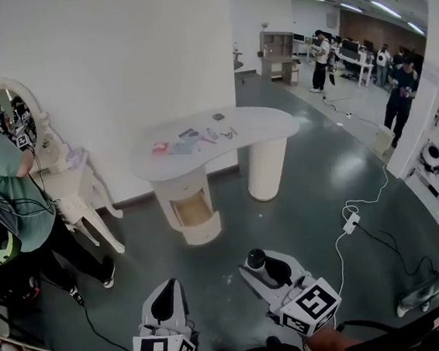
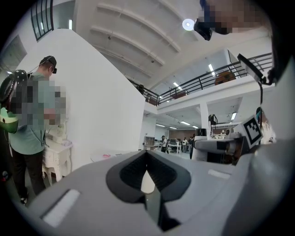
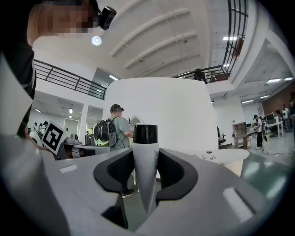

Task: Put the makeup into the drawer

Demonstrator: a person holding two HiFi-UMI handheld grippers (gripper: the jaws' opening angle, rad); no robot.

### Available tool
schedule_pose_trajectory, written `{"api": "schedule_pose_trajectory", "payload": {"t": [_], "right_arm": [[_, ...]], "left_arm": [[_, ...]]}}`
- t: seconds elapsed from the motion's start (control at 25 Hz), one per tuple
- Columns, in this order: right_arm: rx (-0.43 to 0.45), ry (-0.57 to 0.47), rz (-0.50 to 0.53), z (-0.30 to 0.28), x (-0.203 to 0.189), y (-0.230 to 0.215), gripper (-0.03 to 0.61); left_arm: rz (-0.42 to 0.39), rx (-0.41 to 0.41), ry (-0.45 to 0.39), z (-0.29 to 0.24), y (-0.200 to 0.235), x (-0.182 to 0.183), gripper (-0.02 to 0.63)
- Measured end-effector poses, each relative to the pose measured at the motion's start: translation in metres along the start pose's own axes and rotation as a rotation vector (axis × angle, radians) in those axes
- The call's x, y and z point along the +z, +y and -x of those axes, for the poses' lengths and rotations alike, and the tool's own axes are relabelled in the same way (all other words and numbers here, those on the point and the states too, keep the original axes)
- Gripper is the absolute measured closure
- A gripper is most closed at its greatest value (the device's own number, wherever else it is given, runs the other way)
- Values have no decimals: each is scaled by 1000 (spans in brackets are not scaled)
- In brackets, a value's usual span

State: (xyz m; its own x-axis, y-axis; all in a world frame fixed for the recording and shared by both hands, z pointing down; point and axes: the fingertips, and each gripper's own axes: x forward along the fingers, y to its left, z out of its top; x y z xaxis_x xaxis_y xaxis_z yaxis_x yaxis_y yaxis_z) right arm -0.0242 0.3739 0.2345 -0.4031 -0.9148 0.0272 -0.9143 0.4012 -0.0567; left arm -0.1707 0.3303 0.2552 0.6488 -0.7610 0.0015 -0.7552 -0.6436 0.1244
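Holding: the right gripper [image 1: 267,269] pinches a white tube [image 3: 145,161] with a black cap [image 3: 145,133]. Its jaws stand part-way apart around the body, and the cap end points away from the hand.
Left side: the left gripper [image 2: 147,159] is pressed together at the tips, with nothing between them.
Tube's place: in the air above the floor, well apart from the white table [image 1: 268,123] and from the drawer [image 1: 192,210] in the table's pedestal, which looks open.
On the table: more makeup pieces [image 1: 200,139] (too small from here to name one by one).
Feel, judged: light. The plastic looks smooth and is probably slippery. The body is likely soft enough to dent, thinning toward the tail, with the cap and shoulder stiff.
Where to hold, judged: on the fuller body just under the cap, with the pads on its broad sides.
Squeeze, judged: moderate. Too little and the taper may let the tube slide out, too much and the body buckles.
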Motion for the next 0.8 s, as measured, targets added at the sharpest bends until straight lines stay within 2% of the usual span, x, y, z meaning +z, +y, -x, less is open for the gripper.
{"api": "schedule_pose_trajectory", "payload": {"t": [0.44,0.8], "right_arm": [[-37,15,-23,-36,-2,4,432],[13,5,-23,-77,0,-46,433]], "left_arm": [[20,-35,4,-9,40,-4,615],[7,3,-2,-66,47,3,615]]}}
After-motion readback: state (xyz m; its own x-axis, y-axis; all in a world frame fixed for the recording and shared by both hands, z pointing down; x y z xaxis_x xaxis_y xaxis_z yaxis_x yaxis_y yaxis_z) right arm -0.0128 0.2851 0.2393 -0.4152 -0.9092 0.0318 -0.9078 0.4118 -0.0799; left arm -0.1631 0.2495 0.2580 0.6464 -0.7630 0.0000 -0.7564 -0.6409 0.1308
